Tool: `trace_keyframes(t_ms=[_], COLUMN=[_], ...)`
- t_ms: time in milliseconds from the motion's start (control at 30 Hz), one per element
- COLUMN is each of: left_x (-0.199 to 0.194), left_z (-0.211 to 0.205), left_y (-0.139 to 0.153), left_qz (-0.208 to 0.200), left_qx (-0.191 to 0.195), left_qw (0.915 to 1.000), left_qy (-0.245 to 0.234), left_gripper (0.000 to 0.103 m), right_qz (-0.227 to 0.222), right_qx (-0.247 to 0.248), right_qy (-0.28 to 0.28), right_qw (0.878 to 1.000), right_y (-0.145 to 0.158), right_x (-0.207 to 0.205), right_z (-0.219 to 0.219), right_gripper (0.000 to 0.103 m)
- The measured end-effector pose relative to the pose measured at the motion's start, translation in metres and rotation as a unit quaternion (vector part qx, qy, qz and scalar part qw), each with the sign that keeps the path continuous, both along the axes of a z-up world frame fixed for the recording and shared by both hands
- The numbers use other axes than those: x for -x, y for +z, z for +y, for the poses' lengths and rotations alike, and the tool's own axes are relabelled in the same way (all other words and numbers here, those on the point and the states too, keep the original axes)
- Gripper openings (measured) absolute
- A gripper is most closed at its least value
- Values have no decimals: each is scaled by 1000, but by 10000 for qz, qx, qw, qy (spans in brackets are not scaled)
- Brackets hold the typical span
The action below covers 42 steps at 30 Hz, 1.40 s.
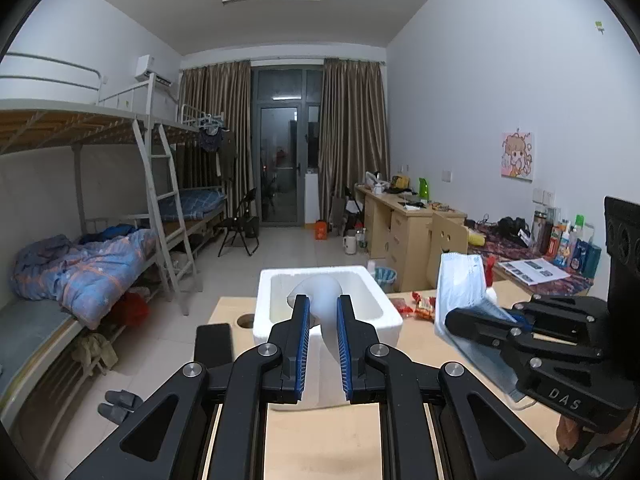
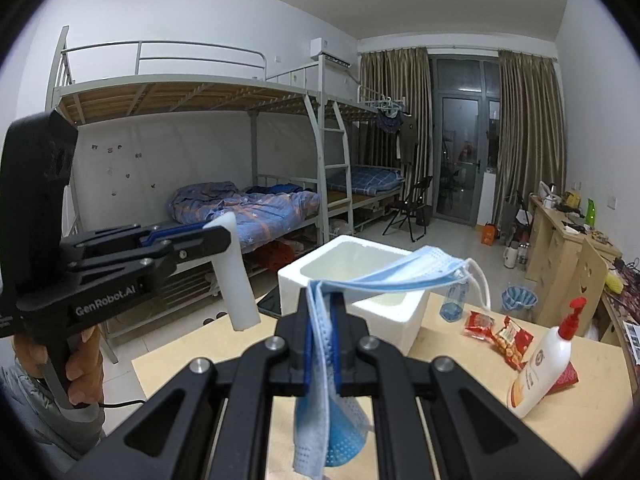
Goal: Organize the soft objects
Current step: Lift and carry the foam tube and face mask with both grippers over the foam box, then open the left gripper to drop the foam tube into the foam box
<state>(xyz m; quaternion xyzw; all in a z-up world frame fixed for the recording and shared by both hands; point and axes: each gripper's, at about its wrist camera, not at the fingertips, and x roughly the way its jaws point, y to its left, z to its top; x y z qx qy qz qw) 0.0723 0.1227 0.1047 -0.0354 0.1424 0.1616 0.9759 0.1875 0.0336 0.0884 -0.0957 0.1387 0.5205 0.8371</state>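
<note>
White foam is what both hands are working around: an open foam box (image 1: 328,308) sits on the pale wooden table (image 1: 320,440), low in the middle of the left wrist view and just past the fingertips.

The left gripper (image 1: 323,344) is closed down to a narrow gap on a white foam piece (image 1: 320,300). From the right wrist view that piece (image 2: 236,276) shows as a bar hanging steeply from the jaws, its long axis close to upright and its lower end clear of the table, at the left of the frame.

The right gripper (image 2: 322,340) is pinched fully shut on a blue face mask (image 2: 384,272). Part of the mask drapes forward toward the box (image 2: 352,280), its ear loops dangling at centre right, and the rest hangs below the jaws.

Both loads are up off the table, on the near side of the box. I would judge the left hand the better lined up, since the box opening lies straight ahead of its fingers, while from the right gripper the box sits ahead and a little to the left. The foam bar would need its lower end brought over the rim first.
</note>
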Motion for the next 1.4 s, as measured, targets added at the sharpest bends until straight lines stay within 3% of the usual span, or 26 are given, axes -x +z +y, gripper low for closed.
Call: trace_keyframes(t_ms=[500,1400], left_x=[-46,-124], left_z=[26,62], left_y=[10,-9], left_qz=[14,322], left_qx=[102,276], left_qw=[9999,9991], left_qy=[24,46], left_gripper=[14,14], right_qz=[-47,-140], right_qx=[65,305], right_qy=[75,161], right_qw=[9999,9993], right_y=[6,5], right_x=[-23,-59], right_z=[24,57], right_gripper=[10,10])
